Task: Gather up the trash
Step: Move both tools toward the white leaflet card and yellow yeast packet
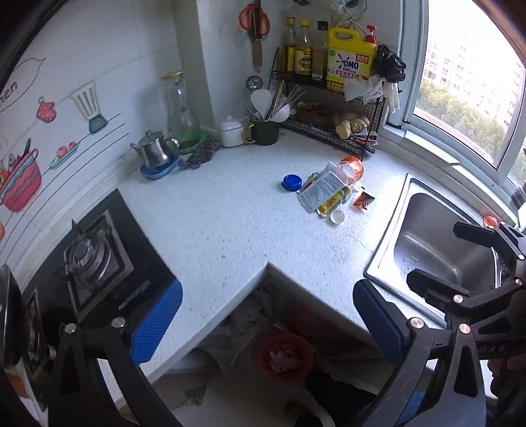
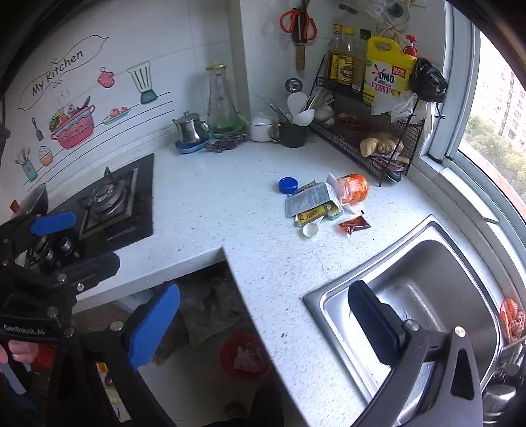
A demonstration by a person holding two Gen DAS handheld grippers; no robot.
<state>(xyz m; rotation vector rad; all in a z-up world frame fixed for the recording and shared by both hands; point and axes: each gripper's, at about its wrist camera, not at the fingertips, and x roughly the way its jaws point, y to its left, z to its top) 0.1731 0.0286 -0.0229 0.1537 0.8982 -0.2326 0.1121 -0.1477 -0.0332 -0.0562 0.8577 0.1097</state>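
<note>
Above the kitchen corner: both tools wide apart, trash untouched

Over the inner corner of the white speckled surface (image 1: pixel 213 230), the left tool (image 1: pixel 268 323) hangs with its blue pads spread far apart, nothing between them. Right tool (image 2: pixel 263 325) same: pads wide apart, empty, one pad over the steel sink (image 2: pixel 427 295). Right tool also shows at the right edge of the left wrist view, left tool at the left edge of the right wrist view, gripped by a hand (image 2: pixel 19 353).

Trash pile (image 1: pixel 328 193) sits mid-surface, between the wire rack (image 1: pixel 332 131) and the sink, well apart from both tools. Pile: grey printed packet (image 2: pixel 309 202), yellow packet (image 2: pixel 312 216) partly under it, orange-clear wrapper (image 2: pixel 353 189) touching the back of the pile. Blue bottle cap (image 2: pixel 288 185) just beside the pile on the stove side. White cap (image 2: pixel 309 229) touching the front edge. Red sauce sachet (image 2: pixel 353 226) lies alone, near the pile on the sink side.

Red bin (image 1: pixel 284 356) stands on the floor below the surface's corner, some scraps inside. Gas stove (image 2: pixel 108 200) to the left. Back wall: steel teapot (image 1: pixel 156 149) on a blue dish, glass flask (image 1: pixel 179 105), white lidded pot (image 1: pixel 231 131), dark utensil cup (image 1: pixel 264 129). Rack's top shelf carries bottles and a yellow OMO jug (image 1: pixel 350 56); ginger on the lower shelf. Orange scissors (image 1: pixel 254 16) hang on the wall.
</note>
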